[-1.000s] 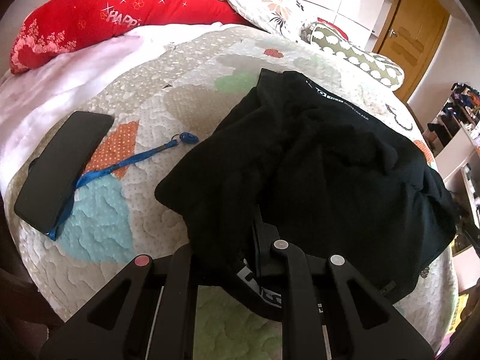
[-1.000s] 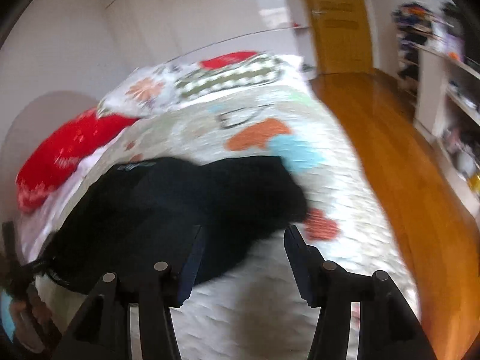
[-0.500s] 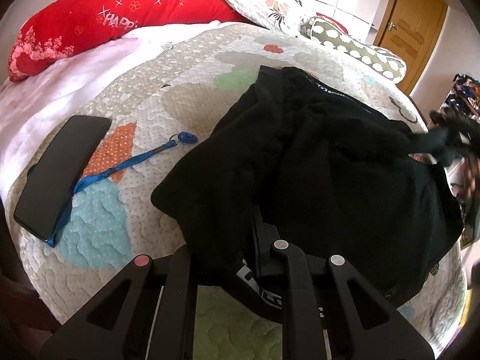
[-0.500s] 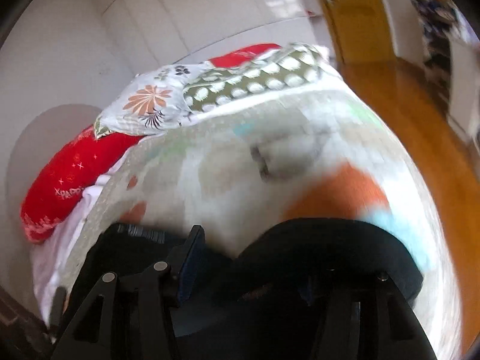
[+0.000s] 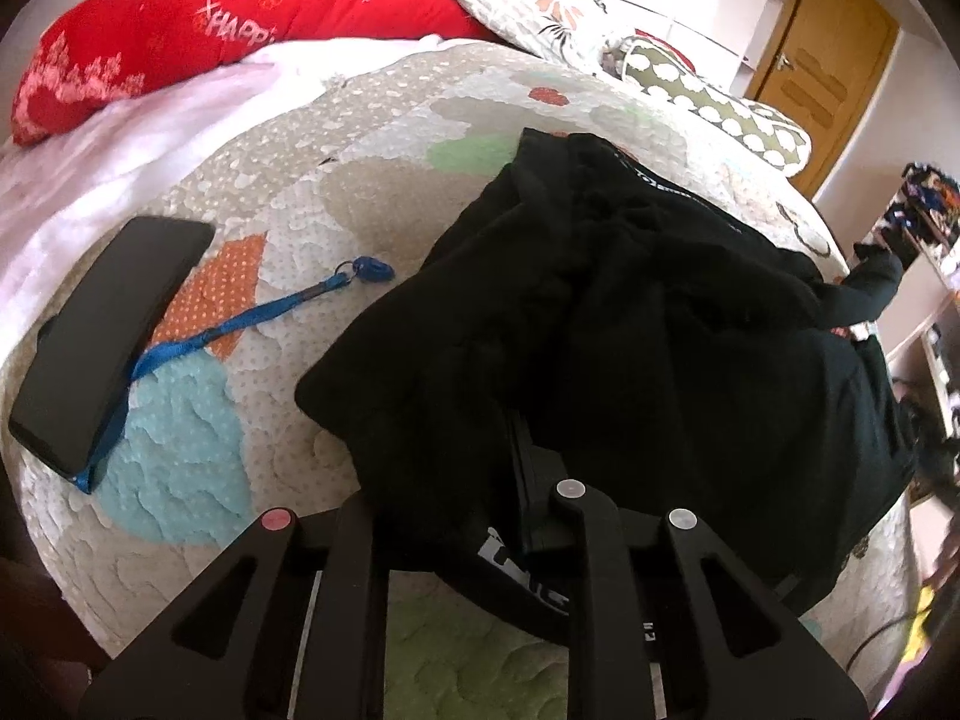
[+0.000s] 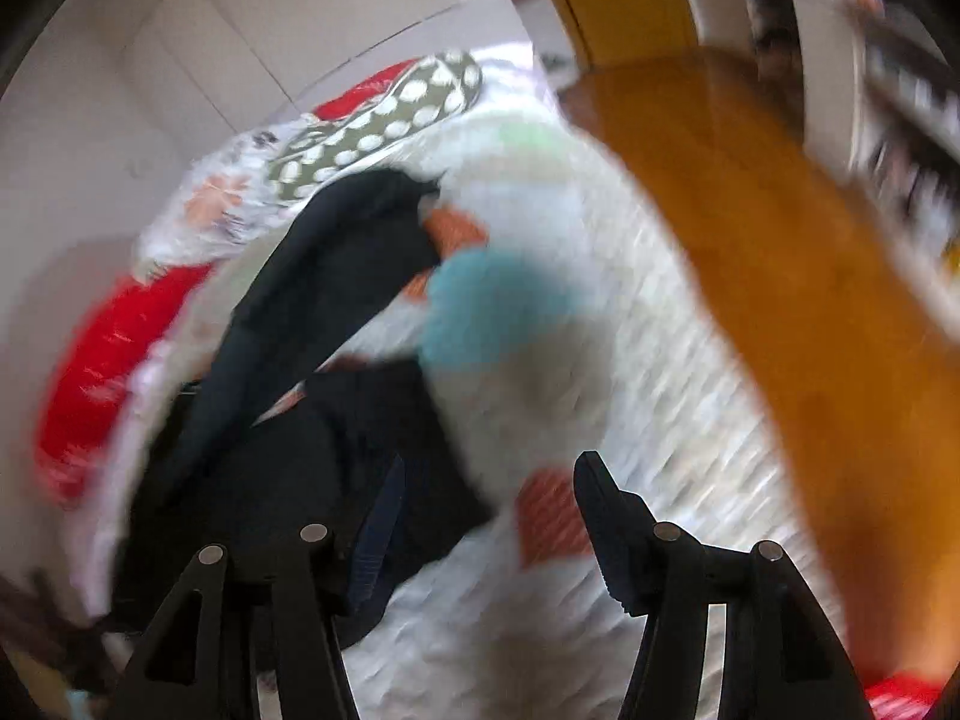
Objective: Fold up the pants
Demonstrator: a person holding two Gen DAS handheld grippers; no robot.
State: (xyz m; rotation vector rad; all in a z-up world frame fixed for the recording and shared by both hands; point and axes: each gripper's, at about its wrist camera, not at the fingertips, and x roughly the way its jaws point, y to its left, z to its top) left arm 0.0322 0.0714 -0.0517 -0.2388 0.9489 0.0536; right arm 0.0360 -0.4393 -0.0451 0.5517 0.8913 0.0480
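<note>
Black pants (image 5: 648, 348) lie crumpled on the patchwork quilt (image 5: 372, 192) of a bed. My left gripper (image 5: 444, 516) is shut on the near edge of the pants, by the waistband with white lettering. In the blurred right wrist view the pants (image 6: 300, 420) lie at the left, with one leg (image 6: 348, 252) stretched away across the quilt. My right gripper (image 6: 486, 516) is open, its left finger over the black cloth, its right finger over bare quilt. It holds nothing.
A black phone (image 5: 108, 336) and a blue lanyard (image 5: 252, 318) lie on the quilt at left. A red pillow (image 5: 198, 24) and patterned pillows (image 5: 708, 102) lie at the head. Wooden floor (image 6: 768, 252), a door (image 5: 822, 60) and shelves (image 5: 924, 228) are at right.
My right gripper closed in on the pants, then let go and swung back, open; a pant leg now lies flung out across the quilt. My left gripper has kept its hold.
</note>
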